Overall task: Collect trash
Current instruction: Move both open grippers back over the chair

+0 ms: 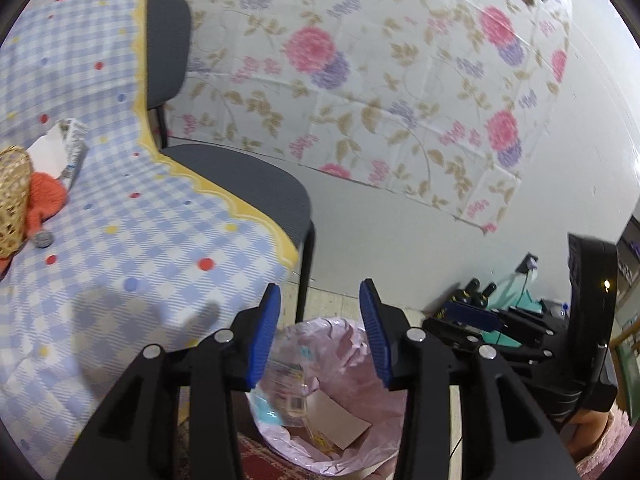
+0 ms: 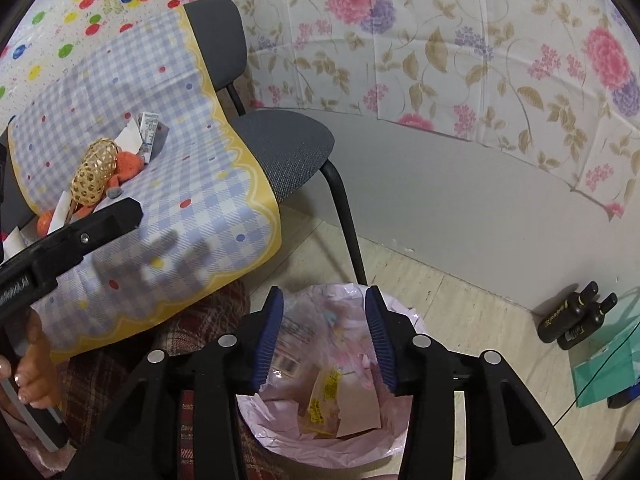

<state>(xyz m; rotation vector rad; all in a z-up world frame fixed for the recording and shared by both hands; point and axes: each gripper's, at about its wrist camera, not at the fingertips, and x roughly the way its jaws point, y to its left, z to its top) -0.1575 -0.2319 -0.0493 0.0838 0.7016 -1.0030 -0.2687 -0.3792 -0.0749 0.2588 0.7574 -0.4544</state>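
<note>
The trash bin (image 2: 332, 392) stands on the floor below the front edge of the chair, lined with a thin, crinkled pink plastic bag (image 2: 404, 320) whose rim folds loosely outward. Inside the bin lie a clear plastic wrapper (image 2: 292, 344) with a printed barcode, a flat piece of brown cardboard (image 2: 360, 404) and a small packet with yellow labels (image 2: 330, 388).

Both tools hang tilted downward over the bin. The right hand-held gripper (image 2: 325, 336) has its ribbed blue pads parted about halfway, with nothing between them — the bin's contents show through the gap. The left hand-held gripper (image 1: 320, 332) stands likewise part-open and empty above the bin's rim; the wrapper lies below it, not pinched. In the right wrist view the left tool's black body reaches in from the left of the bin, and a person's hand (image 2: 30, 368) wraps around its handle.

Up and to the left of the bin, the chair (image 2: 288, 144) has a grey woven-fabric seat and back on thin black metal legs. A glossy sheet (image 2: 168, 184) in blue-and-white check with coloured dots and a scalloped yellow border drapes over it. On the sheet, well away from the bin, rest a woven bamboo ball (image 2: 94, 172), an orange knitted toy (image 2: 130, 164), a printed carton (image 2: 150, 132) and white paper scraps (image 2: 60, 212).

To the right of the bin, two black bottles (image 2: 576, 316) and a teal bag (image 2: 612, 364) sit against the wall, which is covered with a floral sheet (image 2: 440, 40).
</note>
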